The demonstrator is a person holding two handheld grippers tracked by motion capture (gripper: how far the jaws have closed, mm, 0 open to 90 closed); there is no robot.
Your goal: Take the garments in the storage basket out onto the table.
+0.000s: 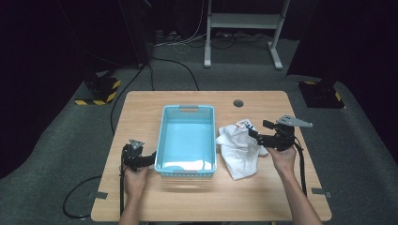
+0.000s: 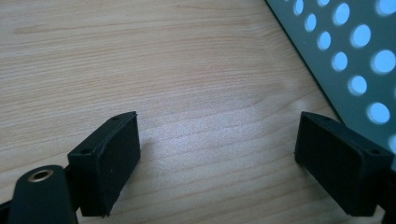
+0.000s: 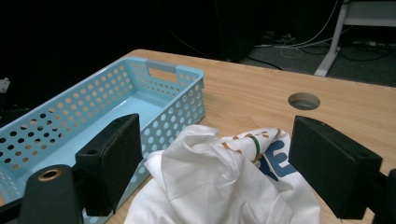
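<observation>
A crumpled white T-shirt (image 1: 240,149) with a coloured print (image 3: 268,156) lies on the wooden table (image 1: 263,197), touching the right side of a light-blue perforated basket (image 1: 162,136). My right gripper (image 1: 259,130) hovers over the shirt's far right part and points toward the basket. In the right gripper view the right gripper (image 3: 215,140) stands open, with the shirt below and between the jaws and neither pad pressing on it. My left gripper (image 1: 150,158) rests low by the basket's near left corner. In the left gripper view the left gripper (image 2: 218,135) is open over bare wood.
The basket wall (image 2: 355,56) stands close to the left gripper's right jaw. A round cable hole (image 1: 238,103) sits near the table's far edge. A white frame (image 1: 244,21) and cables lie on the floor beyond the table.
</observation>
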